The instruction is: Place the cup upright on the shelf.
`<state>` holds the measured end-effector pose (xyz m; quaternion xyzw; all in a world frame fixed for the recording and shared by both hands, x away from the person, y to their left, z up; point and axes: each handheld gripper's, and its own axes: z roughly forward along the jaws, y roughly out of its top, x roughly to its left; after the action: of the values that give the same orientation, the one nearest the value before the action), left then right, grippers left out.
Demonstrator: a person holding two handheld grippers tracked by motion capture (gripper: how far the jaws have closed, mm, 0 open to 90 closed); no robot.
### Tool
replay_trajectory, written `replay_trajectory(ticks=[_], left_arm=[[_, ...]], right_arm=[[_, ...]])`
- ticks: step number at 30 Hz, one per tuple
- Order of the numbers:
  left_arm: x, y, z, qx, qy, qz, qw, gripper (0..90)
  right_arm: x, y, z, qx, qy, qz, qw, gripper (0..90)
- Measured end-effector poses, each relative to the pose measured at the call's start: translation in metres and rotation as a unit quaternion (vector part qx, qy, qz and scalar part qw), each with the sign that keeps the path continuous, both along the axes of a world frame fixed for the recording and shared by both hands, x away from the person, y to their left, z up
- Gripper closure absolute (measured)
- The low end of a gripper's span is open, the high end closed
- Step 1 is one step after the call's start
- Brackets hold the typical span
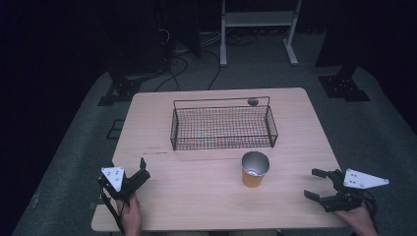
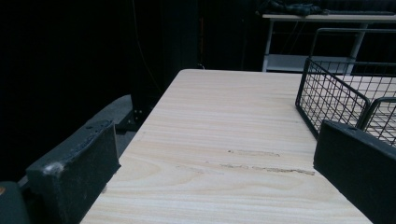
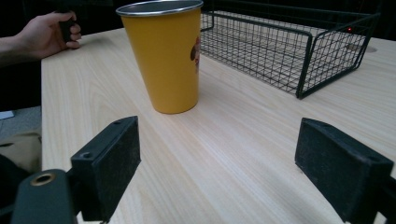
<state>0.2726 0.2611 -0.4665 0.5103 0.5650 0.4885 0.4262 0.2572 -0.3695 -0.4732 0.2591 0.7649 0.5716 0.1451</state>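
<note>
There, the cup (image 1: 255,168) stood upright at 6 o'clock of the basket (image 1: 223,127). The right tool (image 1: 314,183) sat spread at the cup's 3 o'clock, empty. The left tool (image 1: 139,169) was spread too, at 8 o'clock.

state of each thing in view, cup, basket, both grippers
cup: upright on the table, nothing visible inside, not held
basket: upright, empty, behind the cup
left gripper: open, holds nothing
right gripper: open, holds nothing, aimed at the cup
</note>
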Motion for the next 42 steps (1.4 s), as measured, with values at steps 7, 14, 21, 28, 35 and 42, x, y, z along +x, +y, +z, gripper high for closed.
replay_trajectory(ticks=[7, 14, 21, 28, 35, 42], left_arm=[[-0.002, -0.001, 0.000, 0.004, -0.001, 0.002, 1.0000, 0.0], [-0.002, 0.000, 0.000, -0.002, -0.004, -0.002, 1.0000, 0.0], [-0.002, 0.000, 0.000, -0.002, -0.005, -0.004, 1.0000, 0.0], [-0.002, 0.000, 0.000, -0.001, -0.005, -0.004, 1.0000, 0.0], [-0.002, 0.000, 0.000, -0.004, -0.006, -0.005, 1.0000, 0.0], [-0.002, 0.001, 0.000, -0.005, -0.008, -0.005, 0.9999, 0.0]], right_arm=[[0.005, 0.005, 0.001, 0.000, 0.000, 0.002, 1.0000, 13.3], [0.004, 0.011, 0.004, -0.004, 0.004, 0.010, 0.9999, 13.3], [0.006, 0.023, 0.007, -0.008, 0.007, 0.024, 0.9997, 13.3], [0.011, 0.034, 0.014, 0.000, 0.004, 0.039, 0.9992, 13.3], [0.018, 0.049, 0.018, -0.008, 0.005, 0.040, 0.9992, 12.9], [0.024, 0.067, 0.025, -0.016, -0.001, 0.052, 0.9985, 12.9]])
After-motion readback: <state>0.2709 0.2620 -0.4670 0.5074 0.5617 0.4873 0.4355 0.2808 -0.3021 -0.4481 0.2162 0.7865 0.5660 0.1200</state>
